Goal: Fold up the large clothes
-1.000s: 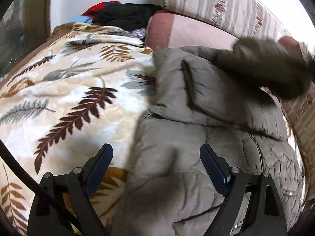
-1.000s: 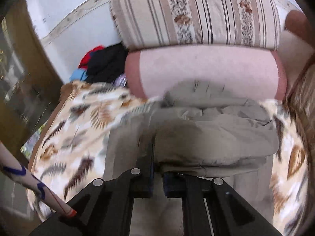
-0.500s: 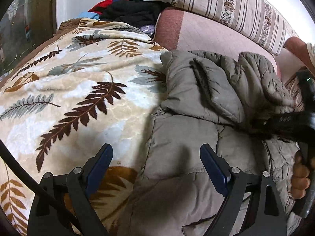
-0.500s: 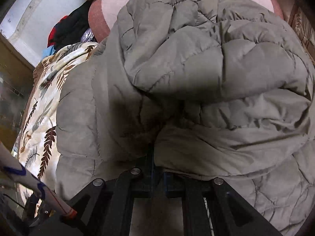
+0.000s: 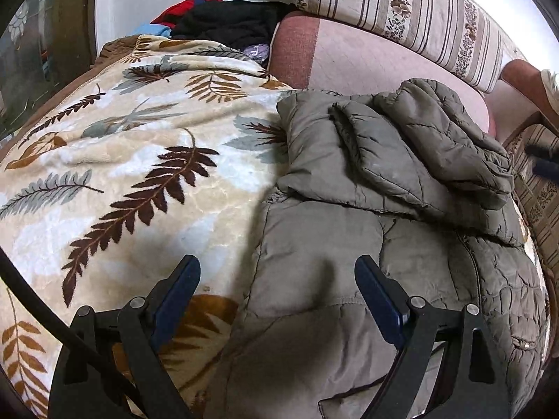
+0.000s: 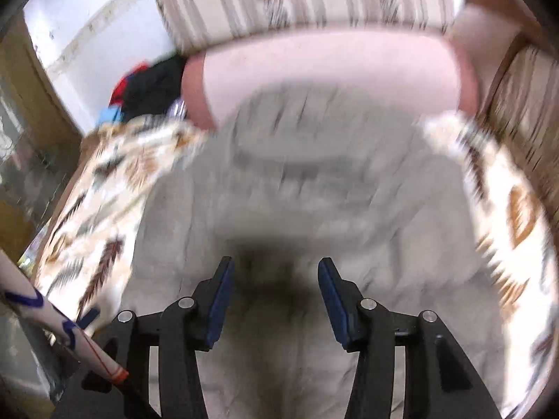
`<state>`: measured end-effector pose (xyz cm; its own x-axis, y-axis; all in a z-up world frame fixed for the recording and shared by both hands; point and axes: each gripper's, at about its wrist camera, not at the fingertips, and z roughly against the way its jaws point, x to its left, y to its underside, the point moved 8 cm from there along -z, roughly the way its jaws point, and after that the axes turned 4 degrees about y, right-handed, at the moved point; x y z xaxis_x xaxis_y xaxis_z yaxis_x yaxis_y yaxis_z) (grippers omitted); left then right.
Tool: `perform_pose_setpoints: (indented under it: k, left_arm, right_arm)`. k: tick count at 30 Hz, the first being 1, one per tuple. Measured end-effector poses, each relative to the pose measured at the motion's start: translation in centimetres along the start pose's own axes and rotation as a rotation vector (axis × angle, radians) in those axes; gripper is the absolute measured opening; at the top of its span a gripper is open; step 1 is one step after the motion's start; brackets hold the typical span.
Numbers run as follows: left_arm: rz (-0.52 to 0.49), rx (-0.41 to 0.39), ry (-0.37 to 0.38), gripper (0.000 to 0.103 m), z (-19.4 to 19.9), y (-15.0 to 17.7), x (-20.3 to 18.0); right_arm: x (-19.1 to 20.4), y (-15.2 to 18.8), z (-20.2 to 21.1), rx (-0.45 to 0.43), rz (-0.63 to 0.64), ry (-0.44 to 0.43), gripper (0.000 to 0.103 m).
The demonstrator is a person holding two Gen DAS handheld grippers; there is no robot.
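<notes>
- The left gripper (image 5: 277, 296) is wide open, just above the coat's (image 5: 349, 244) near edge.
- The right gripper (image 6: 276, 296) is open too, holding nothing.
- The coat lies on the leafy blanket (image 5: 139, 160), a sleeve (image 5: 419, 146) folded on top.
- Next, I think: grab the near edge and fold it.

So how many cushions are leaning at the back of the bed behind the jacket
2, stacked: a plain pink cushion directly behind the grey jacket, and a striped floral cushion resting on top of it. Others may be hidden past the frame's right edge.
</notes>
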<state>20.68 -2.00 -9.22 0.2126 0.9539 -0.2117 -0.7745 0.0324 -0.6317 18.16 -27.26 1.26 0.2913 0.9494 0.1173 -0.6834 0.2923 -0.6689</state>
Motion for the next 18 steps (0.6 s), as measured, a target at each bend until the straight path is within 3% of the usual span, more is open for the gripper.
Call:
perform_pose_setpoints:
  k: [3, 5, 7, 10, 12, 15, 18]
  left_arm:
    - [-0.016, 0.002, -0.002, 0.089, -0.1, 0.1, -0.3]
    - [-0.021, 0.003, -0.001, 0.089, -0.1, 0.1, -0.5]
    - [-0.02, 0.006, 0.001, 0.089, -0.1, 0.1, -0.4]
    - [-0.011, 0.006, 0.011, 0.089, -0.1, -0.1, -0.4]
    - [-0.012, 0.006, 0.013, 0.089, -0.1, -0.1, -0.4]
    - [-0.016, 0.006, 0.012, 0.089, 0.0, 0.0, -0.5]
    - [-0.014, 0.002, 0.012, 0.089, 0.1, -0.1, -0.5]
  right_arm:
    - [-0.7, -2.8, -1.6, -0.035, -0.029, 0.061, 0.058]
    - [-1.5, -3.2, -4.5, -0.008, -0.02, 0.145, 0.058]
    - [-1.9, -2.1, -7.1, 0.047, -0.013, 0.183, 0.058]
    - [-2.9, 2.1, -10.6, 0.181, -0.051, 0.15, 0.058]
    - [-3.2, 3.8, -11.6, 0.21, -0.026, 0.163, 0.057]
    - [-2.6, 3.2, -10.2, 0.196, 0.017, 0.202, 0.057]
    - [-1.0, 0.7, -6.8, 0.059, 0.033, 0.195, 0.057]
